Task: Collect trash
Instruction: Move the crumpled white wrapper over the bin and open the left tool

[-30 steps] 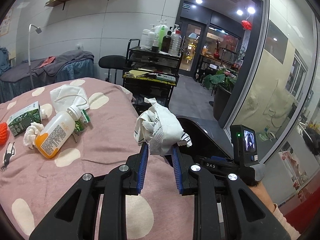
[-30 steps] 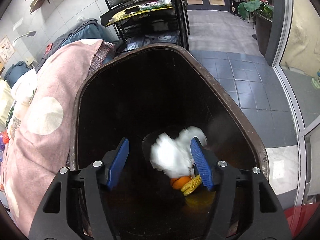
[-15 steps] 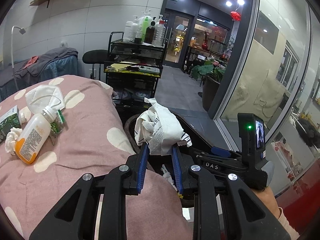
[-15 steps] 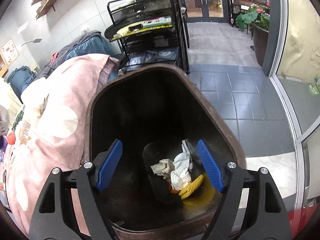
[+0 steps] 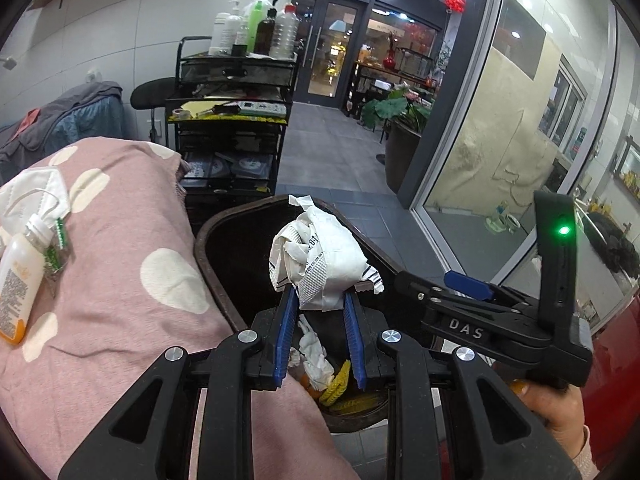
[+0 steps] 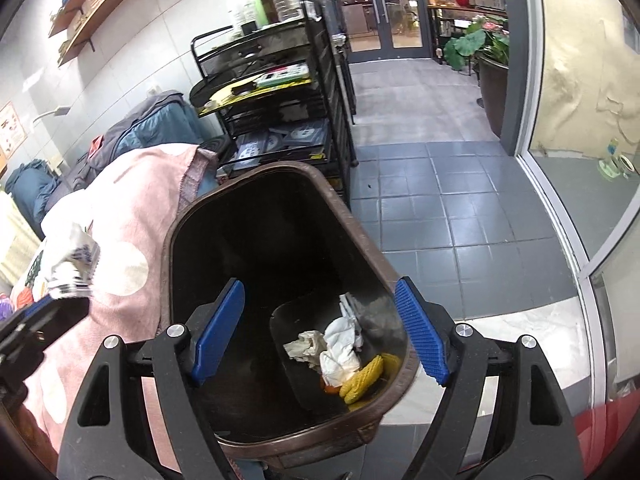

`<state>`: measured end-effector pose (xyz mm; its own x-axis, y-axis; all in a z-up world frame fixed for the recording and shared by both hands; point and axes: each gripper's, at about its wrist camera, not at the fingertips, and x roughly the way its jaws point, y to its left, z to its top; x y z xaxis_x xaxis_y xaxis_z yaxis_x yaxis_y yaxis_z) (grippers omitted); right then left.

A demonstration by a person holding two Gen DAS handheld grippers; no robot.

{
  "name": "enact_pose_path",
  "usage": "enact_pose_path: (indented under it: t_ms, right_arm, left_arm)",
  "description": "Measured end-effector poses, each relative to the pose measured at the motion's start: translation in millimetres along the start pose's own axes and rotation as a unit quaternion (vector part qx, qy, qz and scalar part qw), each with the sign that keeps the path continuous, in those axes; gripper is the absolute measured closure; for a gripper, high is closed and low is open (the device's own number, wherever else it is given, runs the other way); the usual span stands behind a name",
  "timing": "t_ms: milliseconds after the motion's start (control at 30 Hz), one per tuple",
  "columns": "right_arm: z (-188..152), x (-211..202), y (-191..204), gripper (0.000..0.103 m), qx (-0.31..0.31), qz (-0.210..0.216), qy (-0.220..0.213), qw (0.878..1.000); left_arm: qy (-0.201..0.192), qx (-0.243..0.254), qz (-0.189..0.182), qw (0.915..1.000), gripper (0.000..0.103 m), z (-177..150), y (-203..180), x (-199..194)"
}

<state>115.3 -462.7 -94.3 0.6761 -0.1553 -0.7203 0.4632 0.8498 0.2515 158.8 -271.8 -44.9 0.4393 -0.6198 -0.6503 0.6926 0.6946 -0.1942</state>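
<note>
Step in hand: a crumpled paper wad (image 5: pixel 320 258) is being carried to the brown trash bin (image 6: pixel 172 240).
Left gripper (image 5: pixel 320 320): closed on the wad, which is pinched between the blue pads above the bin's mouth.
Right gripper (image 6: pixel 320 332): spread wide, nothing held, poised over the bin; discarded tissues (image 6: pixel 336 344) are seen between its fingers.
Next move: judged to call for the left jaws to be parted so the wad drops in.
Left behind: a bottle (image 5: pixel 18 276) and a face mask (image 5: pixel 32 196) on the pink blanket (image 5: pixel 120 240), left of the left gripper.

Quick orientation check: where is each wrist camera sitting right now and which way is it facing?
Left wrist: on the left gripper, over the pink blanket's edge, facing the bin; its jaws hold crumpled paper; right gripper and hand show.
Right wrist: on the open right gripper, looking down into the bin.
Shared: bin, blanket, crumpled paper, black cart.
</note>
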Motion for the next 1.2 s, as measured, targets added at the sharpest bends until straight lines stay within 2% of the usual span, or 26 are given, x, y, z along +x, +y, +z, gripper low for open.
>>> enact_pose_path:
  t_ms: [500, 967, 1033, 1067, 1100, 1133, 1200]
  right_arm:
    - [-2, 0, -40, 0.025, 0.041, -0.029, 0.005, 0.999]
    - [-6, 2, -56, 0.025, 0.055, -0.038, 0.009, 0.998]
    - [-7, 1, -57, 0.025, 0.057, -0.039, 0.009, 0.998]
    - [-8, -1, -58, 0.025, 0.058, -0.039, 0.009, 0.998]
    - [-8, -1, -58, 0.026, 0.058, -0.04, 0.009, 0.997]
    - [-8, -1, -58, 0.025, 0.059, -0.04, 0.009, 0.997]
    - [-8, -1, -59, 0.025, 0.06, -0.039, 0.01, 0.997]
  left_arm:
    - [0.066, 0.038, 0.002, 0.9971, 0.079, 2, -22, 57]
    - [0.116, 0.071, 0.015, 0.9906, 0.077, 2, -29, 95]
    - [0.119, 0.068, 0.018, 0.9904, 0.072, 3, -26, 98]
    - [0.12, 0.064, 0.018, 0.9905, 0.061, 3, -25, 100]
    - [0.121, 0.059, 0.018, 0.9907, 0.045, 3, -25, 100]
    - [0.121, 0.055, 0.017, 0.991, 0.034, 4, -23, 100]
    - [0.116, 0.051, 0.016, 0.9918, 0.029, 5, -22, 99]
